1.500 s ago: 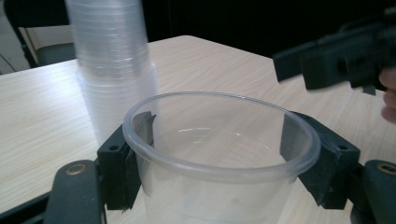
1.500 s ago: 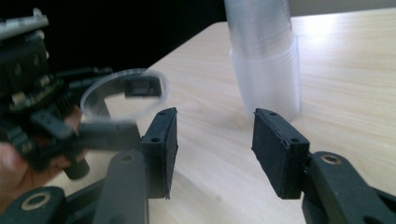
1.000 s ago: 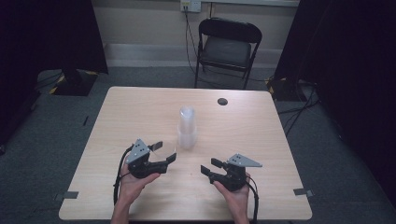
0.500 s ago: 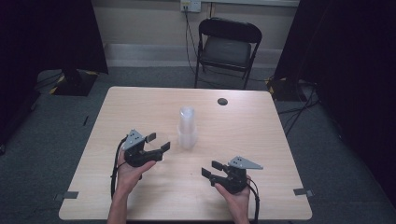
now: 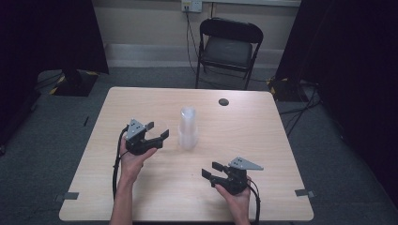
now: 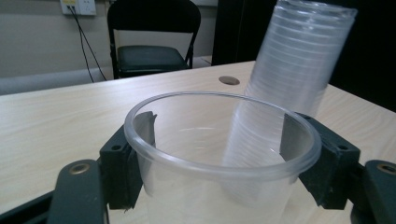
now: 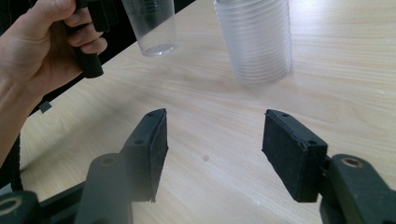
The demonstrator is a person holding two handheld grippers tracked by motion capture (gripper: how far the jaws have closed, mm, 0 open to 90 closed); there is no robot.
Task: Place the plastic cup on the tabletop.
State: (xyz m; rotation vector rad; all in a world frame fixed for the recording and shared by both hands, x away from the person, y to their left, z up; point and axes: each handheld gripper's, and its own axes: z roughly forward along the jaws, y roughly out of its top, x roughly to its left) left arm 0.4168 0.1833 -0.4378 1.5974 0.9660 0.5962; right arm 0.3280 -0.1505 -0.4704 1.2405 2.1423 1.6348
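Change: the left gripper [image 5: 156, 131] has moved up and away from the person since a second ago, from the near table edge to just left of the cup stack [image 5: 187, 127]; the right gripper [image 5: 211, 170] has barely shifted.
Meaning: a judgement — one cup is already separated and in hand, and setting it down on the table [image 5: 263, 140] apart from the stack looks like the step under way.
Left tongs: pinching a single clear cup [image 6: 219, 154], one jaw on each side of the wall just under the rim.
Right tongs: spread, nothing between them, hovering low over bare wood near the person.
Single cup: upright, held just beside the stack, not touching it.
Cup stack: standing near the table's middle, mouths down.
Writing: none legible on cups, grippers or table.
Other: a folding chair [image 5: 228, 49] beyond the far edge.
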